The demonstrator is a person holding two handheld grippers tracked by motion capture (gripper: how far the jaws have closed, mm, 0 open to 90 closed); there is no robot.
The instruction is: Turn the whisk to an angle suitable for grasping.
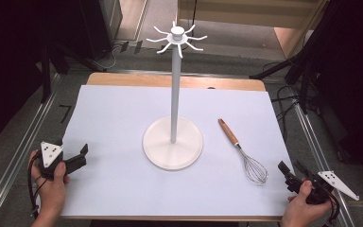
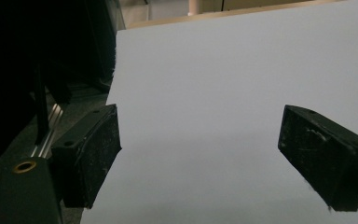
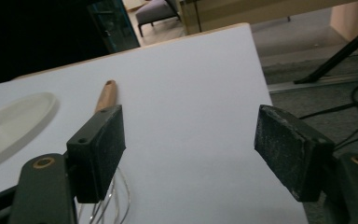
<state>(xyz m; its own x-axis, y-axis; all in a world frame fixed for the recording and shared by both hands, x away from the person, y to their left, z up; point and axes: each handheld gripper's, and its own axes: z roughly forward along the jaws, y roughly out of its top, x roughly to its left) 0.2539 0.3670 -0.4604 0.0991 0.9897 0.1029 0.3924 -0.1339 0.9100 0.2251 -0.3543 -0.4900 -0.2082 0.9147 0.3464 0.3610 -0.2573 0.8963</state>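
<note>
A whisk with a wooden handle and wire head lies on the white table sheet, right of centre. In the right gripper view its handle shows past the left jaw and its wires sit low by that jaw. A white stand with hook arms on top rises from a round base mid-table. My right gripper is open at the near right edge, just right of the whisk head, nothing between its jaws. My left gripper is open at the near left edge, over bare sheet.
The wooden table edge runs along the far side. Metal rails flank the table. Cables and dark tripod legs lie on the floor to the far right; more dark gear stands at far left.
</note>
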